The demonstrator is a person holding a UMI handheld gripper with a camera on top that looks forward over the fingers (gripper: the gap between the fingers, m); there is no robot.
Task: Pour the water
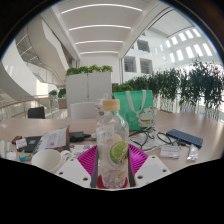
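While you hold the gripper (112, 163) level over the table, a clear plastic bottle (112, 140) stands upright between its two fingers, and both magenta pads (88, 160) press against its sides, so the fingers are clamped on it. The bottle has a white cap (108, 105) screwed on at the top, and a label with a green lime slice (119, 151) shows on its lower half. You can see through the clear wall, but the water level inside is hard to make out.

Just to your left of the fingers sits a white cup (47, 158) with a handle, close to the bottle but apart from it. Beyond the cup lie some papers (50, 139) and small items too blurred to name. To the right of the bottle a tangle of dark cables (150, 139) lies on the table (185, 124), with a small white box (168, 152) near the right finger and a dark flat case (184, 137) further out.

Behind the bottle stands a green bag (135, 106), upright on the table. Further back, a white planter box (88, 88) carries green plants, and a row of tall leafy plants (185, 88) runs along the right. Overhead, long strip lights (100, 28) cross the ceiling of a bright, wide hall.
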